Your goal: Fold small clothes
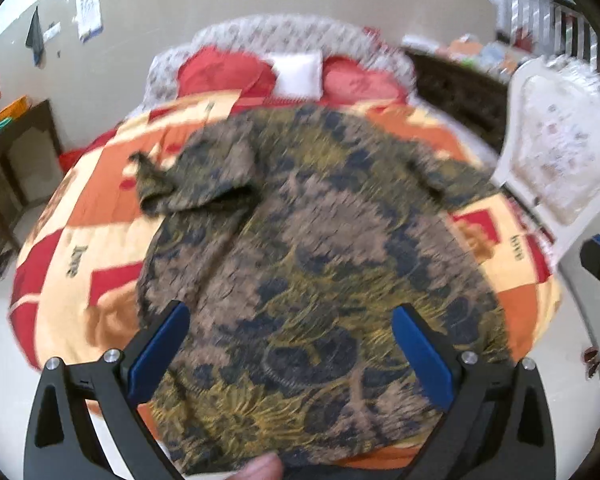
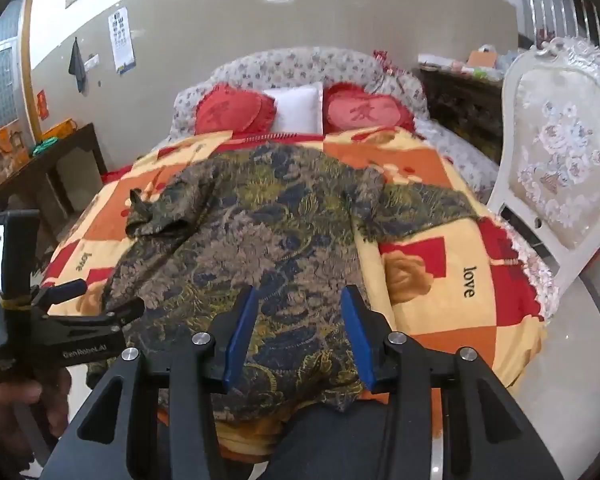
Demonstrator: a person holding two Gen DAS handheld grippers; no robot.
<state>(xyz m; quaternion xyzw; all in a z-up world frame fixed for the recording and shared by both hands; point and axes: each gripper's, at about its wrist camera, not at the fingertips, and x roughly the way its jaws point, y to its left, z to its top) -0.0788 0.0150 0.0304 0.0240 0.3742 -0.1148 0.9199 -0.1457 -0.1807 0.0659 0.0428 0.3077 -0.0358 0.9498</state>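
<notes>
While the patterned shirt [image 2: 260, 240] lies spread flat on the bed's orange quilt [image 2: 460, 240], the left gripper [image 1: 291, 344] hovers with fingers wide and the right gripper [image 2: 298, 334] with fingers half apart, both empty.

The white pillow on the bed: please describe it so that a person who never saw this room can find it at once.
Start at the round bed with the orange, red and yellow quilt and look to its far end, against the flowered headboard. There the white pillow stands between two red heart-shaped cushions. It alone is plain white and square; its neighbours are red and frilled.
</notes>
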